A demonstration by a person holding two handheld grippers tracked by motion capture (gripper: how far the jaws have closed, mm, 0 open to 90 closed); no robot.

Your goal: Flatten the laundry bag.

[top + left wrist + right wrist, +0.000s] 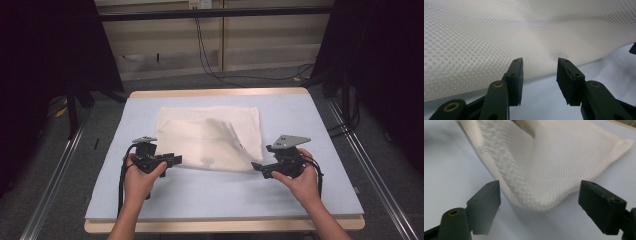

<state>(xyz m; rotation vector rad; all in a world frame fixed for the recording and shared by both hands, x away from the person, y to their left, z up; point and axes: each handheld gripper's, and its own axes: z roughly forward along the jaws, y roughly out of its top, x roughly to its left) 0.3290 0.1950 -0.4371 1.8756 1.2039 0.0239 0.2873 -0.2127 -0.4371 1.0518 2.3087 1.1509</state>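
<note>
Left tongs (176, 160): partly open, holding nothing, at the cloth's near-left edge.
Mesh cloth (210, 136): lies folded at the middle of the table (150, 200); light, soft, floppy; best gripped at near corners.
Right tongs (256, 167): wide open, empty, at the near-right corner.

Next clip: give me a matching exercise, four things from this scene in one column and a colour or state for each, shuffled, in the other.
Things:
1. cloth
2. mat
3. left tongs
4. right tongs

States:
A. pale blue, covering the tabletop
B. open wide, cloth corner lying between the jaws
C. white mesh, partly folded over
D. open, cloth edge just ahead of the tips

Pairs: 1-C, 2-A, 3-D, 4-B
</note>
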